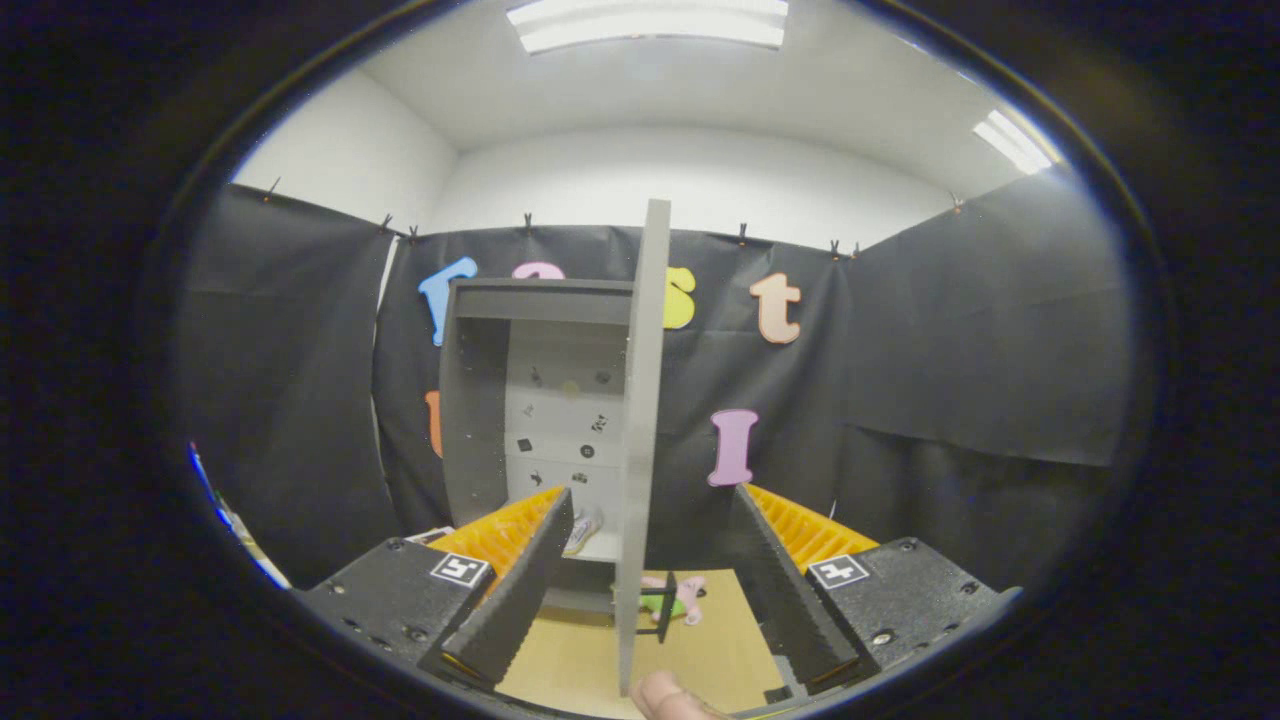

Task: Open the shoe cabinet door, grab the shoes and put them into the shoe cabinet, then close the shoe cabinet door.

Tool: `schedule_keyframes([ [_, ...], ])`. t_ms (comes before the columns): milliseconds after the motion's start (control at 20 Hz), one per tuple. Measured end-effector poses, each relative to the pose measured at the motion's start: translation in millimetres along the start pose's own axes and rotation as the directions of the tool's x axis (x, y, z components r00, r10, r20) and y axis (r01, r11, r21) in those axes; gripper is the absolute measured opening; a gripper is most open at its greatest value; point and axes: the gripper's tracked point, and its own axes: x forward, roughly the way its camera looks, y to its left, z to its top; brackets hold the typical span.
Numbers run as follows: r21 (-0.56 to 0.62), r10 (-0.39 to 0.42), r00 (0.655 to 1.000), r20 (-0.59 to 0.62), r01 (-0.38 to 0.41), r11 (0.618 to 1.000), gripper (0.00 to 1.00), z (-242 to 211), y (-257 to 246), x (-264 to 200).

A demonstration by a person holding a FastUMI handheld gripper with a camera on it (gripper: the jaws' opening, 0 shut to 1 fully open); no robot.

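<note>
Black cloth hangs around the booth on every side, with white wall and ceiling lights above it, and a pale wooden floor point(720, 655) runs out ahead of me. I see my claw point(650, 580) with its two fingers point(515, 590) spread wide apart, gripping nothing. Between them stands the grey cabinet door point(642, 420), swung open and turned edge-on toward me, so it rises as a tall narrow slab in the gap; neither finger touches it as far as I can tell. Beyond the left finger, on the far side against the cloth, sits the shoe cabinet point(480, 400), its inside open to view with a pale back panel. A light-coloured shoe point(583, 530) rests on the cabinet's lower shelf, just past the tip of my left finger and left of the door. Farther along the floor, right of the door's foot, lies a small pink and green thing point(680, 598) that I cannot make out. At the near edge a fingertip point(668, 697) shows below the door.
</note>
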Motion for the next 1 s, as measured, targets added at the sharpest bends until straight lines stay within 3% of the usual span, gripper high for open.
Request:
schedule_keyframes([
  [150,0.009,0.0,1.0,0.007,0.0,1.0,1.0,-12.7,-27.6,1.8],
  [550,0.066,-0.066,0.992,-0.107,0.073,0.995,1.0,-111.4,-105.6,59.8],
  [800,0.056,-0.07,0.977,-0.201,0.082,0.995,1.0,-172.6,-108.6,94.5],
  [1000,0.097,-0.013,0.968,-0.252,0.038,0.995,1.0,-201.8,-87.7,114.1],
])
